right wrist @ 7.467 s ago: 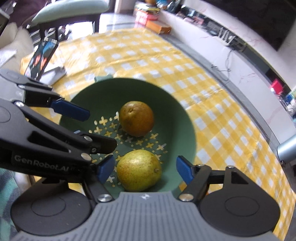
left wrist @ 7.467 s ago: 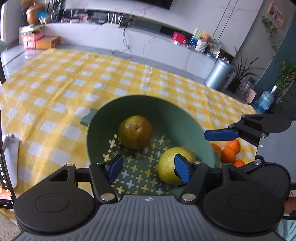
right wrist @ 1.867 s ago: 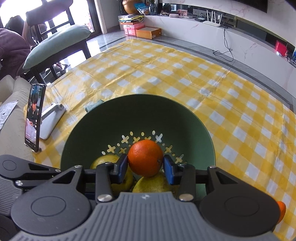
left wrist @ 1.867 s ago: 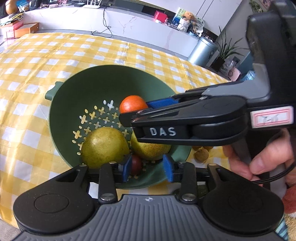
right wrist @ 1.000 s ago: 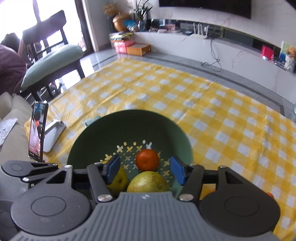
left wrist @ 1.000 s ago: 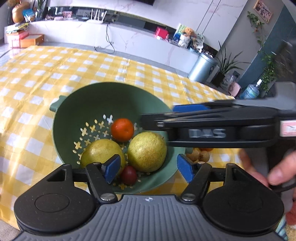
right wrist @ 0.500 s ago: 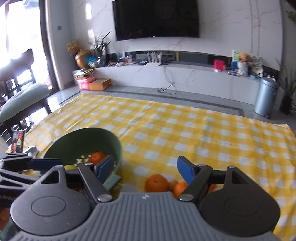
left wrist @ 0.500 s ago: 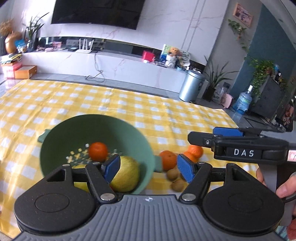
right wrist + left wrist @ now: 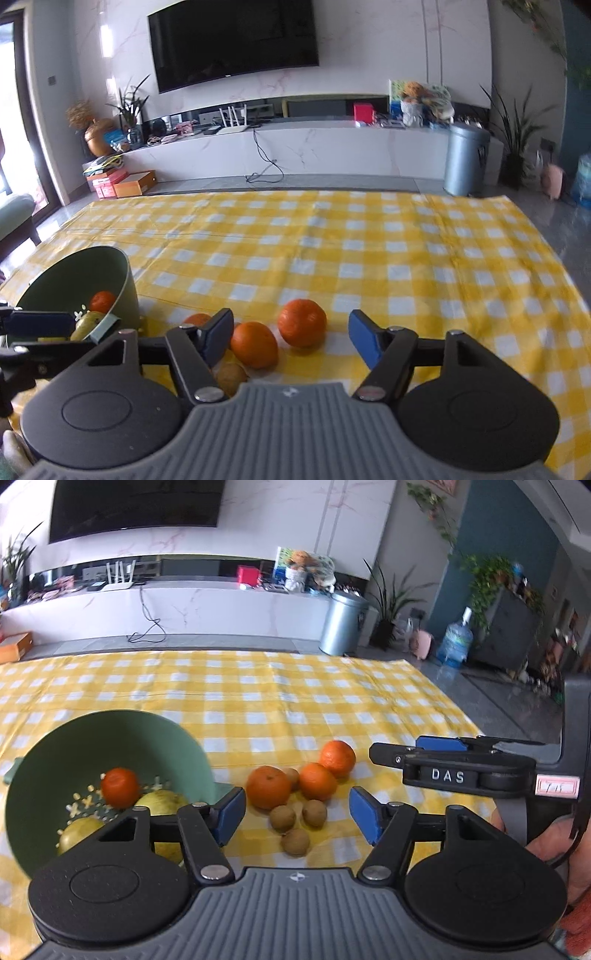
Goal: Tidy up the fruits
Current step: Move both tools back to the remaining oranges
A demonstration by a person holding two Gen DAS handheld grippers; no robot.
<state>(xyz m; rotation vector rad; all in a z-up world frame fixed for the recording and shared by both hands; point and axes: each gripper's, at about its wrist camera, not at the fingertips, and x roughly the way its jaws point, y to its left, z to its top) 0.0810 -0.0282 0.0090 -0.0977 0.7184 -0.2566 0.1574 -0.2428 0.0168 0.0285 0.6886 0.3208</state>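
Note:
A green colander bowl (image 9: pixel 173 738) (image 9: pixel 122 273) sits at the left on the yellow checked cloth. It holds an orange (image 9: pixel 120 787) and two yellow-green pears (image 9: pixel 162 801). Three oranges (image 9: pixel 268 787) (image 9: pixel 302 327) and several small brown fruits (image 9: pixel 295 842) lie on the cloth right of the bowl. My left gripper (image 9: pixel 297 816) is open and empty, just above and short of the loose fruit. My right gripper (image 9: pixel 291 336) is open and empty, close over the oranges; it also shows at the right of the left wrist view (image 9: pixel 443 753).
The checked cloth (image 9: pixel 369 251) stretches far and right of the fruit. A white TV bench (image 9: pixel 295 147) and a grey bin (image 9: pixel 466 158) stand on the floor beyond the table. The cloth's right edge (image 9: pixel 454 705) is near the right gripper.
Both grippers let fruit go in the bowl, opened, and swung right and back from it. They now face the loose oranges and brown fruits on the cloth.

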